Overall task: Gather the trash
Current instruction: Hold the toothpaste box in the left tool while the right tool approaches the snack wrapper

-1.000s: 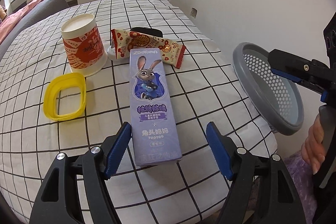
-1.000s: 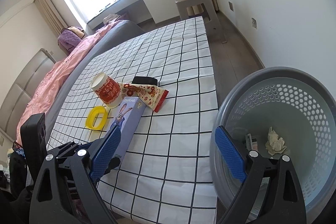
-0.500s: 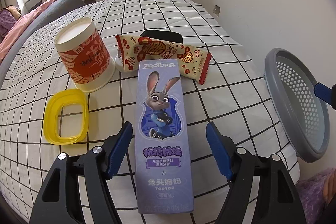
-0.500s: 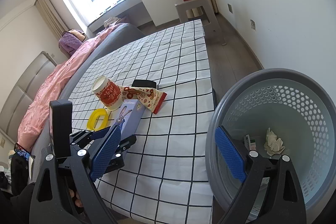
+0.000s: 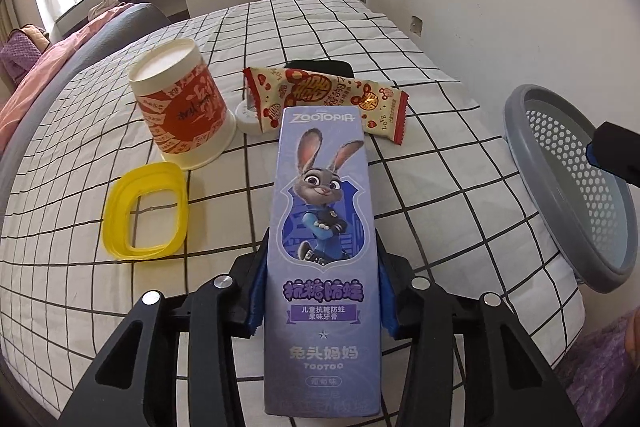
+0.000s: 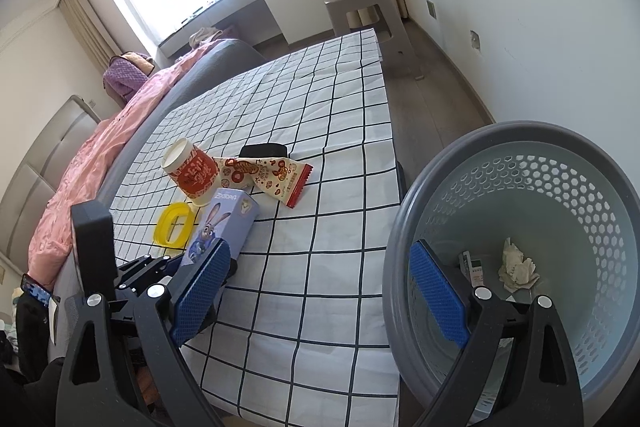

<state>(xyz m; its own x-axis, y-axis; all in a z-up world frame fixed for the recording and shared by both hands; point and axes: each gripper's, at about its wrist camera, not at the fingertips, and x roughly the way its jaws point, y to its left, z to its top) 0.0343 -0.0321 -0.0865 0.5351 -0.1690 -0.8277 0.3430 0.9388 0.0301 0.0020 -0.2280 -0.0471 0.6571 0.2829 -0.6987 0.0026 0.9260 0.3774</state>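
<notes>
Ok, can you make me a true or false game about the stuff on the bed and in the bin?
1. The purple cardboard toothpaste box with the rabbit sits between the left gripper fingers. True; its jaws are closing on it.
2. The grey perforated plastic bin is empty. False: crumpled white paper and another small item lie inside.
3. The red and white paper cup stands upside down. True.
4. The yellow plastic ring hangs on the cup. False: it lies flat on the checked sheet beside it.
5. The right gripper holds the snack wrapper. False: it is open and empty.
</notes>
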